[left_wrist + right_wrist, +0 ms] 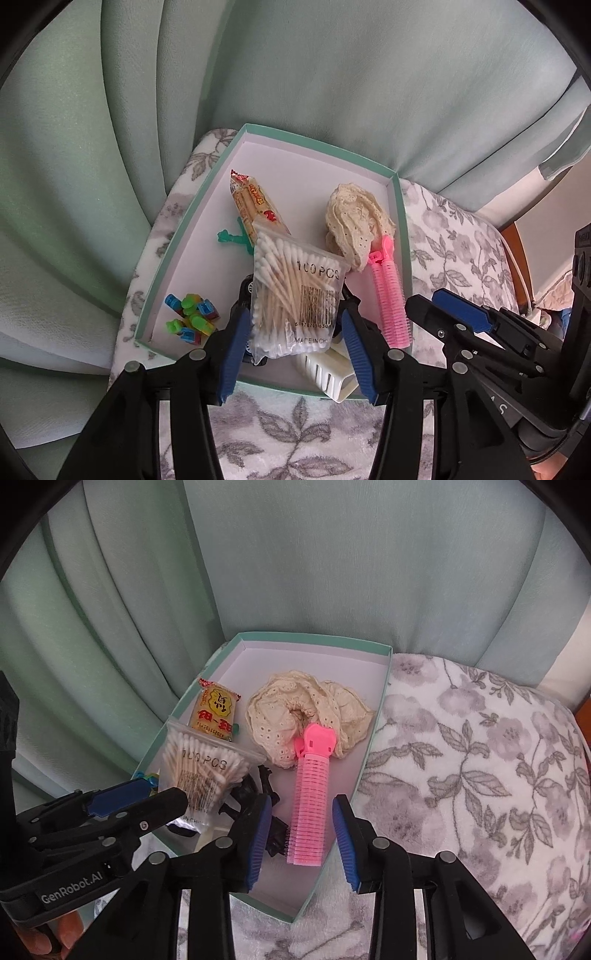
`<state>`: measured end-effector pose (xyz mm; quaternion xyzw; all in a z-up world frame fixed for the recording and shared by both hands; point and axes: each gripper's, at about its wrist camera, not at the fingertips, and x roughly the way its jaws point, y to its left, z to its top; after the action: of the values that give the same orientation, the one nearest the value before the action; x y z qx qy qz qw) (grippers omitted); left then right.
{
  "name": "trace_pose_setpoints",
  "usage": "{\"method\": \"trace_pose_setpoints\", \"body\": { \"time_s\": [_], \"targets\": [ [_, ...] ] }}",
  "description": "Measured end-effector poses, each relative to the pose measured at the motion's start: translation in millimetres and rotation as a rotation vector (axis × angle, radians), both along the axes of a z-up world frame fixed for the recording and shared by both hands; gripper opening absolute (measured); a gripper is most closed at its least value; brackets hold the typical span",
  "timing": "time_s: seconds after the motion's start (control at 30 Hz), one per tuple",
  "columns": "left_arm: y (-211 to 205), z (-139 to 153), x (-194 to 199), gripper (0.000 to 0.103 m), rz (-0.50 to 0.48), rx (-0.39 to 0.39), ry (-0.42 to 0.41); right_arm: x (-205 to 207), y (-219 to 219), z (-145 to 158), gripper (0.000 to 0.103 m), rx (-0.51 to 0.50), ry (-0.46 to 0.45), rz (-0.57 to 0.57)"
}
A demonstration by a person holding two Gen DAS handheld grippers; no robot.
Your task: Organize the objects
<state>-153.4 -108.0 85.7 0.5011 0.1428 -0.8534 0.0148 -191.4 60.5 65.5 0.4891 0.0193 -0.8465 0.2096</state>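
Observation:
A shallow teal box [177, 236] with a white floor lies on a floral blanket. My left gripper [294, 319] is open, its blue pads on either side of a bag of cotton swabs [295, 288] that leans over a black item. My right gripper [301, 806] is open as well, with the near end of a pink hair roller [306, 805] between its fingers and a gap on each side. A cream lace scrunchie [295, 709] lies behind the roller, and a yellow snack packet [214, 710] lies behind the swabs.
Also in the box are small coloured blocks [192, 314], a teal plastic piece [232, 236], a white ribbed piece [328, 369] and a black clip [255, 790]. Green curtains [332, 74] hang close behind. The floral blanket [480, 775] spreads to the right.

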Motion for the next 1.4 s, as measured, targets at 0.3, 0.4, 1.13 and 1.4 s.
{"method": "trace_pose_setpoints", "body": {
  "time_s": [0.3,0.4,1.13,1.4],
  "targets": [
    [-10.3,9.6,11.7,0.054,0.086,-0.053,0.013,10.8,4.7,9.3,0.053,0.015,0.025,-0.020],
    [-12.9,10.3,15.4,0.054,0.104,-0.078,0.005,14.5,6.1,13.2,0.071,0.012,0.041,-0.025],
    [-29.0,8.3,35.7,0.099,0.215,-0.120,0.038,24.0,17.5,16.2,0.103,0.031,0.064,-0.069],
    [-28.0,10.9,37.3,0.099,0.217,-0.129,0.037,25.2,23.0,20.2,0.103,0.028,0.068,-0.081]
  ]
}}
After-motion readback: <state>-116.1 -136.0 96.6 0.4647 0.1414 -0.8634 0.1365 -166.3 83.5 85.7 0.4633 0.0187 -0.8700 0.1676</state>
